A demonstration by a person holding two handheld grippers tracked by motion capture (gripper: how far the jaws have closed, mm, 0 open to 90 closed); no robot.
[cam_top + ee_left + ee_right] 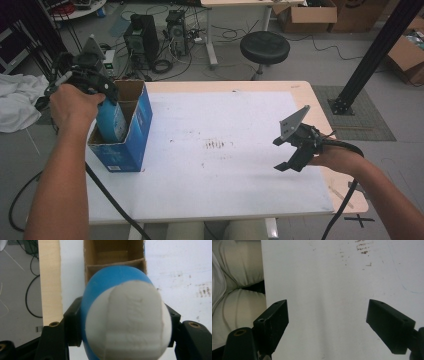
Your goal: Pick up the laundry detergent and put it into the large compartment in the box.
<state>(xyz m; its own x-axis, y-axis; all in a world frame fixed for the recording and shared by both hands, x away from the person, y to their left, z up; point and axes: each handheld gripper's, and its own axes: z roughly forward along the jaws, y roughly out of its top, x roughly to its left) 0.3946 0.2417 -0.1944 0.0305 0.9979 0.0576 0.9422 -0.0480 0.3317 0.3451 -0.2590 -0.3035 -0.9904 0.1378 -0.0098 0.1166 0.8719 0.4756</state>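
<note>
Between the jaws of the left gripper [125, 340] a blue bottle [112, 282] with a white cap [127, 322] is sitting clamped, the black pads pressing in on both flanks just below the cap. From the high view that left gripper [92, 82] is pointing down over the blue cardboard box [131, 145], and the bottle [111, 120] is hanging with its lower body already inside the open top, at the compartment nearest the person. Looking along the jaws, the brown inner walls and a cross divider [115, 263] are showing just beyond the bottle's shoulder, so the box has at least two cells, and the bottle is lining up over the nearer one.

Off to the far side, well apart from the box, the right gripper [289, 152] is hovering low over the bare white table [225, 115], its jaws standing wide with nothing between them [327, 322].

By the look of it, the step in hand is lowering the bottle into the box. What the next move is calling for: keeping it upright, clear of the divider and the cardboard rim, sinking until the base is resting on the floor of the cell, then easing the jaws apart and lifting straight out.
</note>
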